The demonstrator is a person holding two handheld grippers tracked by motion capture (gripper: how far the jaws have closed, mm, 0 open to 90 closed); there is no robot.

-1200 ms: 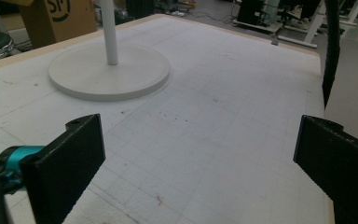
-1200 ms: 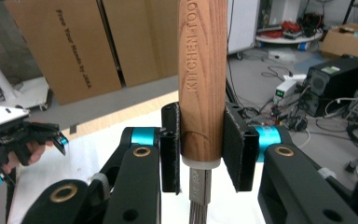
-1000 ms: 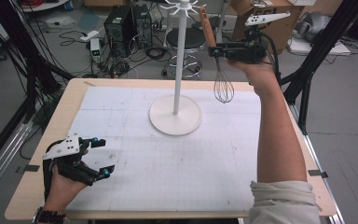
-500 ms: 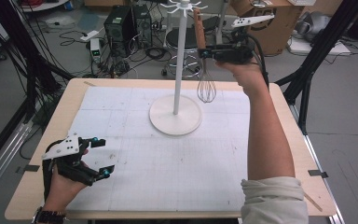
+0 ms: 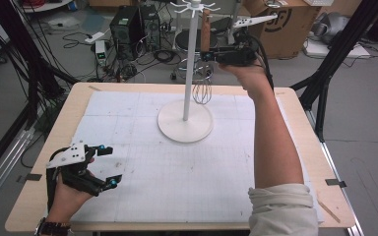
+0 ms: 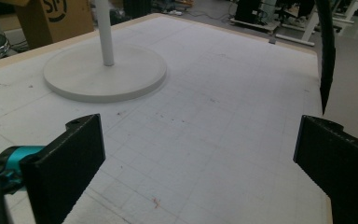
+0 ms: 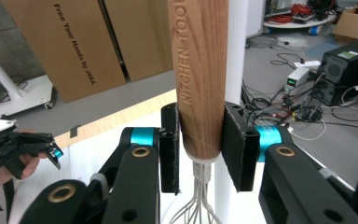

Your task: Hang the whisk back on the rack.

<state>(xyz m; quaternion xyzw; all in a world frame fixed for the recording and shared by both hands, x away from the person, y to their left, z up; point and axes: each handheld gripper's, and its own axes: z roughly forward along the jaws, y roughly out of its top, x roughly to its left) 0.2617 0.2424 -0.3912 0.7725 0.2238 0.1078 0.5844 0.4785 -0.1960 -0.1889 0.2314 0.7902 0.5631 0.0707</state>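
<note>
A whisk with a wooden handle and wire head hangs upright in my right gripper, whose pads press on the handle's lower end. Those jaws have just been opening slightly, with the handle still between them. The whisk sits just right of the white stand's pole, its handle top near the hooks at the crown. The wire head hangs above the round base. My left gripper rests open on the mat at the front left, with nothing between its jaws.
A white gridded mat covers the wooden table. Beyond the far edge are cardboard boxes, a round stool, electronics and cables on the floor. Black frame legs stand right of the table.
My right hand has carried the whisk leftward, from well right of the stand to close beside its pole. The left gripper has stayed put.
</note>
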